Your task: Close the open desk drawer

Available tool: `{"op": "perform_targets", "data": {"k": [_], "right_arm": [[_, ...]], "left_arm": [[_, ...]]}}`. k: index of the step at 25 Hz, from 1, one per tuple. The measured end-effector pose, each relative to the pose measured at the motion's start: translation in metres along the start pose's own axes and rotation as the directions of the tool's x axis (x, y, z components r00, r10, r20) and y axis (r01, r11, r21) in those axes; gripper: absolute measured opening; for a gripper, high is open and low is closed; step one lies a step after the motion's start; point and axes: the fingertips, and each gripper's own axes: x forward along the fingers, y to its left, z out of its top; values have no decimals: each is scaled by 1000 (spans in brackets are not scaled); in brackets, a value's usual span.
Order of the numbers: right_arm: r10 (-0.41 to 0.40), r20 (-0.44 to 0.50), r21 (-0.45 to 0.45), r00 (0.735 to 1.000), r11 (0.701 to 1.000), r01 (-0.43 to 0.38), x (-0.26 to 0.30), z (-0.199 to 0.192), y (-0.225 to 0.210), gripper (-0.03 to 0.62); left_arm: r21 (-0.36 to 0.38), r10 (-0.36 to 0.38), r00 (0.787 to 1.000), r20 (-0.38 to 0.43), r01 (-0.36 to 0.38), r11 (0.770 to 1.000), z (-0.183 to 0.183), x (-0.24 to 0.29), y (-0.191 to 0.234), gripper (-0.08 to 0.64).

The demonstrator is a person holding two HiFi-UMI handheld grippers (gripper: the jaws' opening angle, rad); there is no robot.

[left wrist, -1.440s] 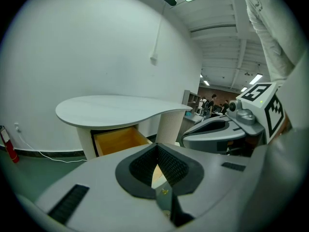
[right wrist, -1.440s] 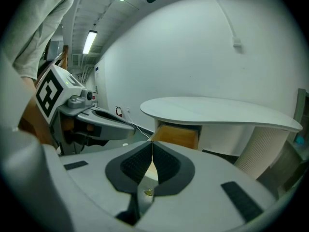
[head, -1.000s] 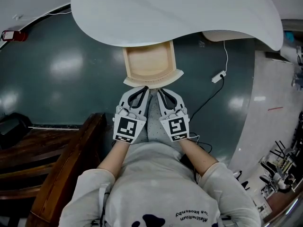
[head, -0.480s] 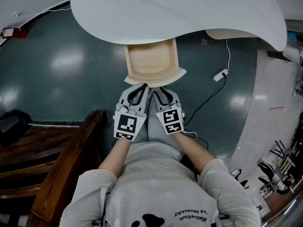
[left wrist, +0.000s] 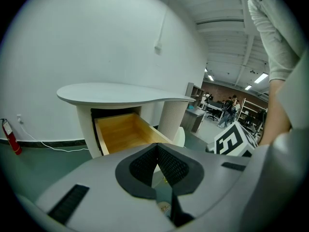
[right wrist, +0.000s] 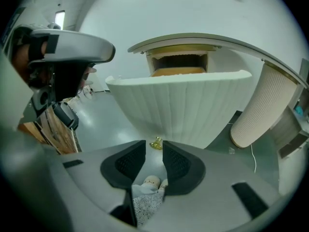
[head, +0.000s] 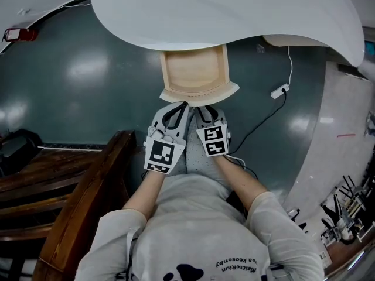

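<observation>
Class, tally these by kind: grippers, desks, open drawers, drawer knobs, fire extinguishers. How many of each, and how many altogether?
grippers: 2, the left gripper and the right gripper, whose jaws have just been opening with nothing between them
desk: 1
open drawer: 1
drawer knob: 1
fire extinguisher: 1
total: 6

Open floor (head: pixel 88 81) flanks the drawer (head: pixel 199 92); wooden furniture (head: pixel 96 186) perhaps crowds the left side
</observation>
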Motion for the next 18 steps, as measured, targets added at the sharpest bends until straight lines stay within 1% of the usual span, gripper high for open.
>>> {"op": "perform_targets", "data": {"k": [7,18], "right_arm": [[-5,-33,28,999,1000,6,13,-8,-5,101],[-1,-65,40,998,999,3,23,-12,-3,101]], "left_arm": [[-8,-4,1000,-13,4,1000,-9,1,-1,9],[-32,-18,999,-35,17,999,-23,4,-5,9]]}}
